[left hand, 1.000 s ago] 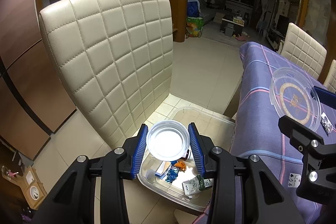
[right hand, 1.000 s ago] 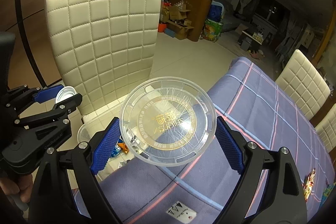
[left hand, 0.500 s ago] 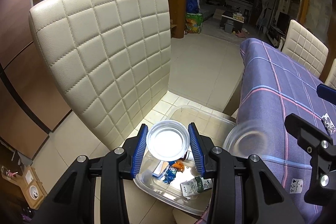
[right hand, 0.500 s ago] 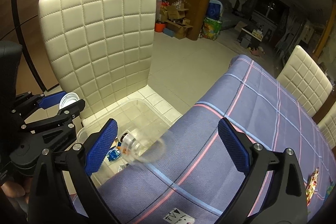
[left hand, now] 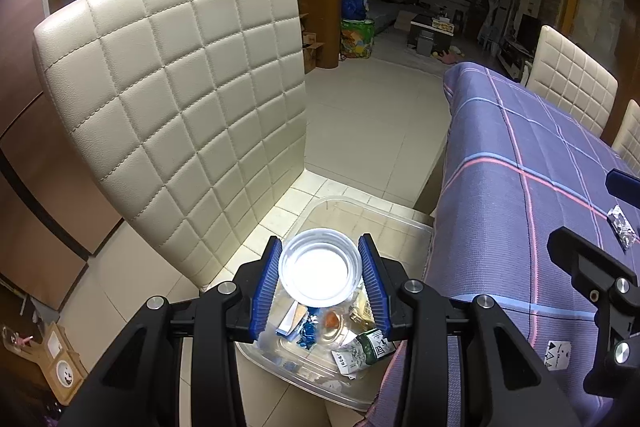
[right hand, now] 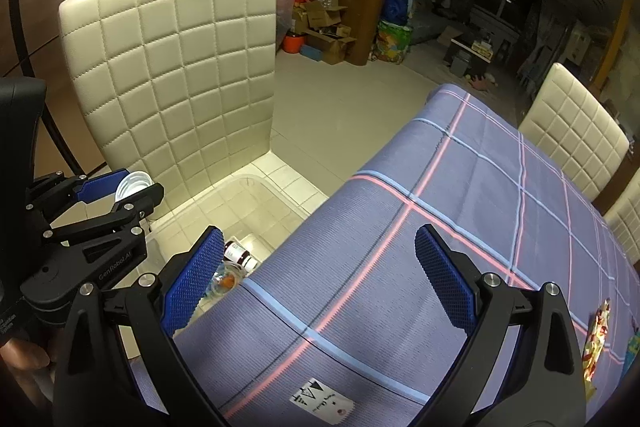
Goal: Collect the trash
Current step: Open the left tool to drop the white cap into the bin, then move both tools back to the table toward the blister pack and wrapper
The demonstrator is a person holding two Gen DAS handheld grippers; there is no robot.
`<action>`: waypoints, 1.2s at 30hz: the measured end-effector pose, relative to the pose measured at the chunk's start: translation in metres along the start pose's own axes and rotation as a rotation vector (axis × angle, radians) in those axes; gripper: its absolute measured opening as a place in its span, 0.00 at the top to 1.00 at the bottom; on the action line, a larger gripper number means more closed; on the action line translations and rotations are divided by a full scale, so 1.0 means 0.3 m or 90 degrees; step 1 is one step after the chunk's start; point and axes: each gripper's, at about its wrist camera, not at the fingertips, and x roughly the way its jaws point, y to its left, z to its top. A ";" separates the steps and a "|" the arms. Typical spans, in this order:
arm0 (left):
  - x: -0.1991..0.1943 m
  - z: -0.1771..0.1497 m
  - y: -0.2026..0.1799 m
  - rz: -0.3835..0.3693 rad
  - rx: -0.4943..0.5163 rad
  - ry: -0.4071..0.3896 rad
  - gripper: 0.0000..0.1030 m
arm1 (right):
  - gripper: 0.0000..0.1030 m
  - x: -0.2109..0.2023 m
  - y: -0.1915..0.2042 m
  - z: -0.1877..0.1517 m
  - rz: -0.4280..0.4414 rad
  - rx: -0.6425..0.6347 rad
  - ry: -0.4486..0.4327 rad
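The left gripper [left hand: 319, 273] clamps a round cup [left hand: 319, 274], mouth toward camera, above the bin [left hand: 384, 223]; right gripper [right hand: 318, 277] gapes wide, empty.

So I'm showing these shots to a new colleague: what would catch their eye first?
Probably the white round container clamped in the left tool, held over the clear plastic bin of trash on the floor. Next, the big cream quilted chair back beside the bin, and the right tool open and empty above the purple plaid tablecloth.
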 end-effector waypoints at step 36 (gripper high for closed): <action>-0.167 -0.079 -0.498 -0.067 0.155 0.013 0.26 | 0.08 -0.225 -0.500 -0.384 -0.061 0.187 0.010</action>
